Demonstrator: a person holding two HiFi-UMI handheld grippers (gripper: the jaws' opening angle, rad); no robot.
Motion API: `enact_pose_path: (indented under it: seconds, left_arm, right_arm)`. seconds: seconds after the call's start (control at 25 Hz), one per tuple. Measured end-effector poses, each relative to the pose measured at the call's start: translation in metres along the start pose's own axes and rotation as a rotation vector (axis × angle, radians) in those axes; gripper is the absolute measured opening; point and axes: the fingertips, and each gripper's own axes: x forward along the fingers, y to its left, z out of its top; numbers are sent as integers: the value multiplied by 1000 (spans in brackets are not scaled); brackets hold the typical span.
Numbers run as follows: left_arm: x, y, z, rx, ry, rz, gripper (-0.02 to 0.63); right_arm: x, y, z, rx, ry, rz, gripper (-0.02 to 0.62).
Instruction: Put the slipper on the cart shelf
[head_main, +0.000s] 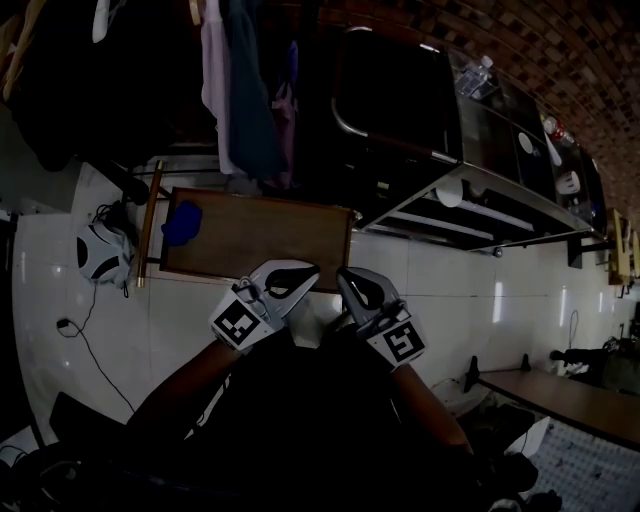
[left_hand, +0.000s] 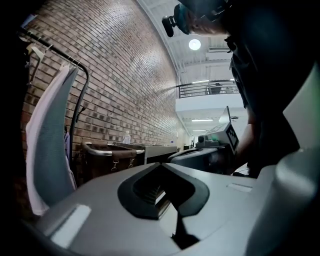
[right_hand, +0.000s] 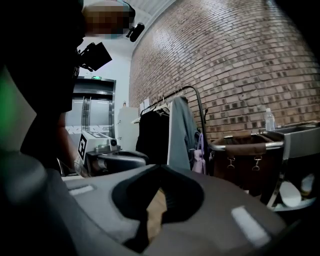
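**Both grippers shut and empty; slipper on the board ahead.**

Your left gripper (head_main: 298, 274) and right gripper (head_main: 348, 280) sit side by side close in front of your body, with their tips close together. Each has its jaws closed on themselves with nothing between them. Just beyond the tips, a wooden board (head_main: 270, 238) lies on the white floor (head_main: 450, 285). The blue slipper (head_main: 182, 222) rests on the board's left end, well apart from both grippers. The cart (head_main: 480, 150) stands to the right of the board, and its shelf (head_main: 500, 212) carries a few white things (head_main: 450, 194). Clothes (head_main: 245, 90) hang on a rack beyond the board.
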Motion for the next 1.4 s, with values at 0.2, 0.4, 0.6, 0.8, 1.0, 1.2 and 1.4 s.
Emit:
enact_pose_path:
  seconds: [0.2, 0.4, 0.6, 0.8, 1.0, 1.2, 1.4]
  left_arm:
    - [-14, -3, 0, 0, 11, 19, 5]
    - [-16, -13, 3, -4, 40, 52, 5]
    - [-10, -23, 4, -7, 44, 67, 5]
    - [-3, -28, 8, 14, 49, 75, 5]
    - [-6, -32, 7, 33, 51, 88, 5]
    - [-8, -33, 6, 34, 64, 103, 5]
    - [-6, -36, 9, 24, 61, 96, 5]
  right_arm:
    - [3, 13, 5, -26, 0, 26, 0]
    - [-1, 20, 11, -36, -14, 92, 0]
    - [-8, 23, 13, -50, -25, 125, 0]
    - [-11, 25, 16, -46, -38, 151, 0]
    - [-13, 33, 12, -52, -36, 181, 0]
    - [-13, 34, 13, -44, -40, 187, 0]
    - [-13, 33, 20, -49, -53, 179, 0]
